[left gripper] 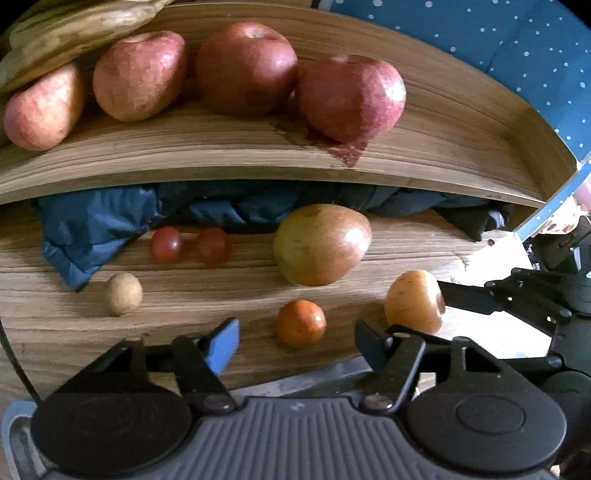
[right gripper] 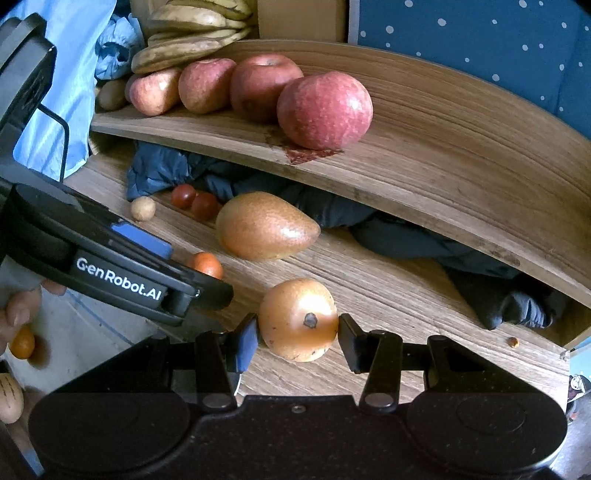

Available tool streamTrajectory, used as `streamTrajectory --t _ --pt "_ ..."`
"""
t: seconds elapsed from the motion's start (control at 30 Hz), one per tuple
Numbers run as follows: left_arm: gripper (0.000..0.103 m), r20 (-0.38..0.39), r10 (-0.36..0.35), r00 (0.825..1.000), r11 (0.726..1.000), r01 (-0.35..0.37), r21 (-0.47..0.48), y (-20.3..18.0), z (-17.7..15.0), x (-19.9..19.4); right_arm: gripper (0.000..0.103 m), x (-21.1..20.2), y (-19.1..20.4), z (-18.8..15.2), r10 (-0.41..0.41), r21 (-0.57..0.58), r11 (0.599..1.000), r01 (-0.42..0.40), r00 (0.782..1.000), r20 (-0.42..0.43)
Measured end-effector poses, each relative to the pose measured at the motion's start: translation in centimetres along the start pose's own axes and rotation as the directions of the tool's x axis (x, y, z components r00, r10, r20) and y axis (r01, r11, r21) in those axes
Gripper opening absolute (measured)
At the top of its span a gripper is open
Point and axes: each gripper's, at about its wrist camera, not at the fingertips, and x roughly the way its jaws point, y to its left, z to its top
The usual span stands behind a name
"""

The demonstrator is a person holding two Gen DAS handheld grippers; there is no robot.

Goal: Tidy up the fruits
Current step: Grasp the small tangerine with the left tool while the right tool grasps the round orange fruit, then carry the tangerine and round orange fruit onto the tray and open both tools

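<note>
Wood-grain shelving (left gripper: 461,122) is filling both views: four red apples (left gripper: 351,98) are sitting in a row along the upper board, with bananas (right gripper: 192,33) in the upper left of the right wrist frame. On the lower board (right gripper: 388,291), a dark blue jacket (left gripper: 88,229) is lying bunched at the back, and loose fruit is scattered in front of it.

At the bottom centre of the right wrist frame, the right gripper (right gripper: 297,336) is clenching a small yellow-brown fruit (right gripper: 298,319), both pads pressing its sides. That fruit is round and glossy, so it is likely to squirt out or roll if the squeeze is off-centre.

At the bottom of the left wrist frame, the left gripper (left gripper: 295,341) is standing released, its jaws either side of a small orange fruit (left gripper: 301,324) without touching it. A closing pad could nudge the fruit toward the board's front edge, which is just beside it. The two grippers are working close together, so a clash is a risk, and the large pear-shaped fruit (right gripper: 264,226) just behind could get bumped.
</note>
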Motion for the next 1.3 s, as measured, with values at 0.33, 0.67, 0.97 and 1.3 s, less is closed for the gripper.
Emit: streamTrajectory --t 0.33,0.67,0.97,1.3 --pt "0.040 0.005 -0.018 1.000 1.000 0.018 -0.006 0.3 0.1 0.3 0.049 0.6 -0.1 0.1 0.016 0.013 1.000 -0.016 1.000 -0.012" --pt "0.032 0.006 -0.019 1.000 1.000 0.019 -0.015 1.1 -0.4 -0.6 0.049 1.3 -0.2 0.3 0.043 0.007 0.999 -0.043 0.999 -0.006" --pt "0.032 0.013 -0.013 1.000 0.999 0.014 -0.029 1.6 -1.0 -1.8 0.048 1.4 -0.3 0.1 0.056 0.023 0.998 -0.056 0.998 0.029" --pt "0.032 0.039 -0.007 0.999 1.000 0.008 -0.029 2.6 -1.6 -4.2 0.048 -0.5 1.3 -0.7 0.069 0.047 0.996 -0.074 0.993 0.100"
